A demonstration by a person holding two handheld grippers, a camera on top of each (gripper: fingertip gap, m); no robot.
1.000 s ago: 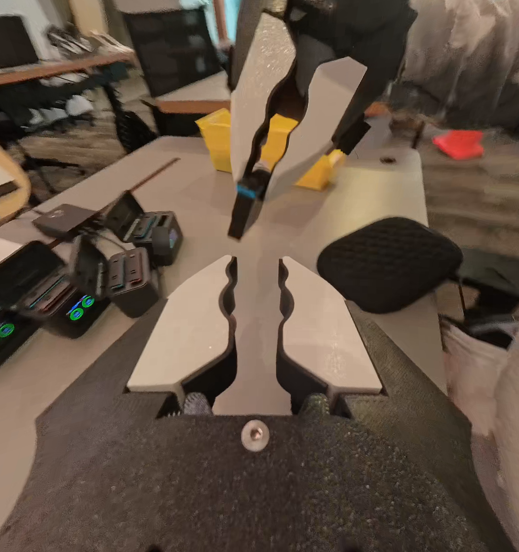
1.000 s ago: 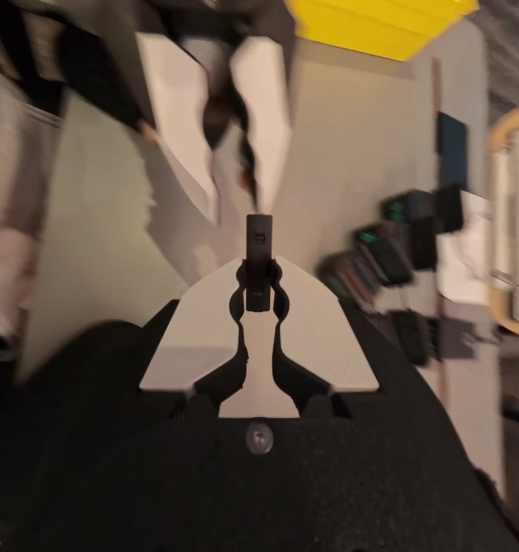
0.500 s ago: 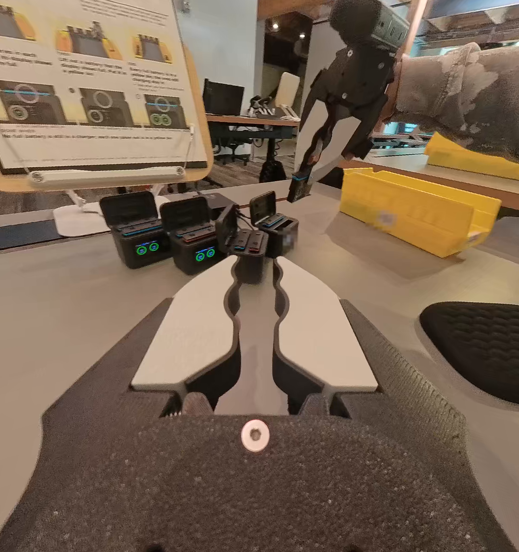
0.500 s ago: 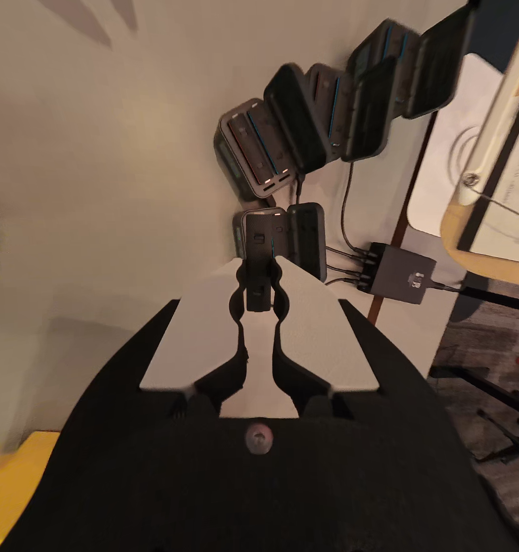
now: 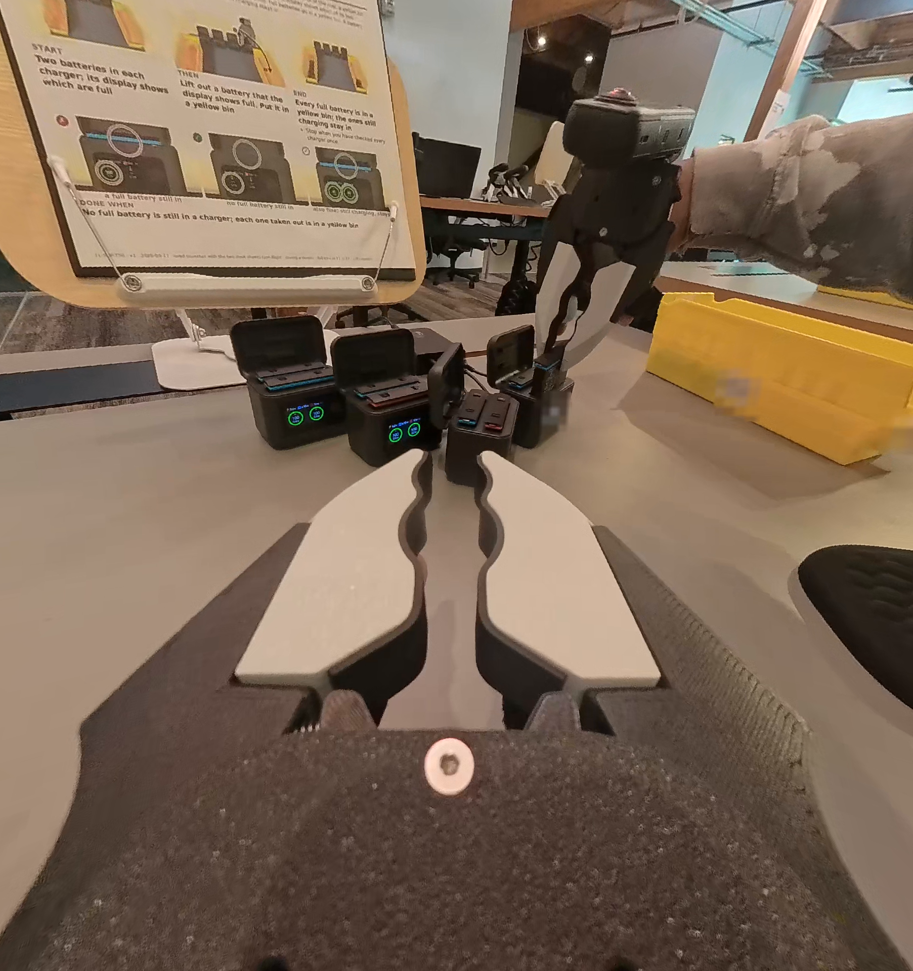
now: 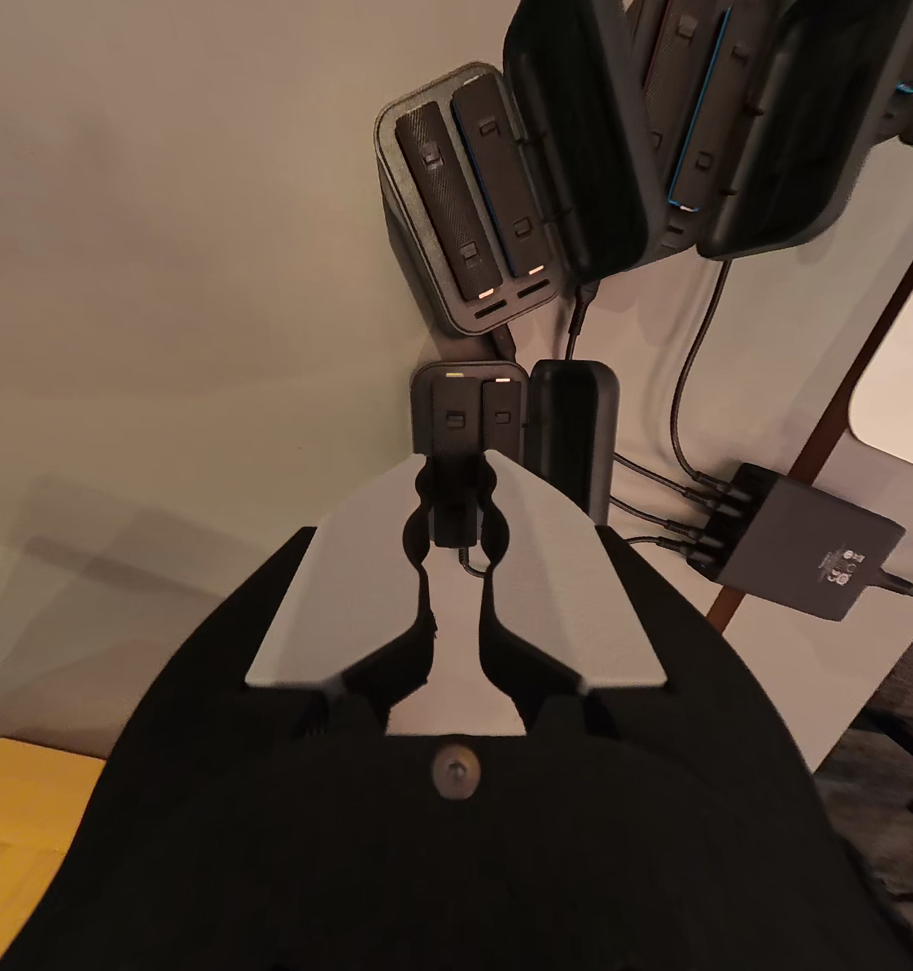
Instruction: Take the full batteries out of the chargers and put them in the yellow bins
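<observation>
Little looks done: the right gripper is clenched on a battery standing partly in the far-right charger, the left gripper hangs released near the others, and the yellow bin at right shows nothing inside.

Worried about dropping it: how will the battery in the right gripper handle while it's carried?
The battery looks like a stiff slab, so it shouldn't flex. The right gripper pinches only one end, so it may pivot. Its textured skin probably resists slipping.
</observation>
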